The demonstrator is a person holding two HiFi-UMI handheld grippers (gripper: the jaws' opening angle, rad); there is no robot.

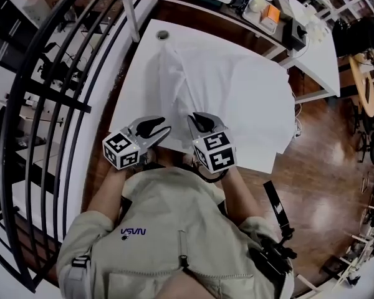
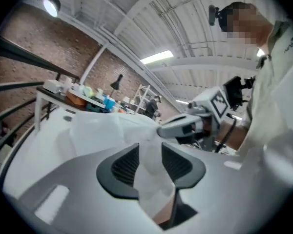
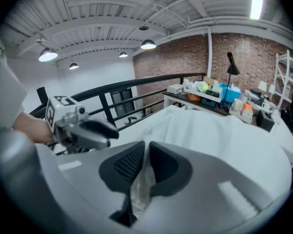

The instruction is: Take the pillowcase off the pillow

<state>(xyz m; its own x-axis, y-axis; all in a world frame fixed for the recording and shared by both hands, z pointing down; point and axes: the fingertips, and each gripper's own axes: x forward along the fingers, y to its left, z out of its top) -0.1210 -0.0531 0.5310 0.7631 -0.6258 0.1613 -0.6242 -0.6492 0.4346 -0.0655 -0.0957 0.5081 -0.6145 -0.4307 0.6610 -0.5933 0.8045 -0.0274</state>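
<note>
Right gripper (image 1: 196, 118) clenched on the bunched white pillowcase (image 1: 174, 83) at the near edge of the white table (image 1: 137, 98), cloth pinched tight between its pads. Left gripper (image 1: 164, 129) just beside it, jaws apart, a fold of the same fabric hanging loose between them, not gripped. Pillowcase forms a ridge running away across the table, pillow (image 1: 255, 104) flat to its right

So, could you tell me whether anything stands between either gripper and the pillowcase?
Nothing visible does. The right gripper is shut on the near edge of the pillowcase, and the same fabric lies loosely between the parted jaws of the left gripper.
</note>
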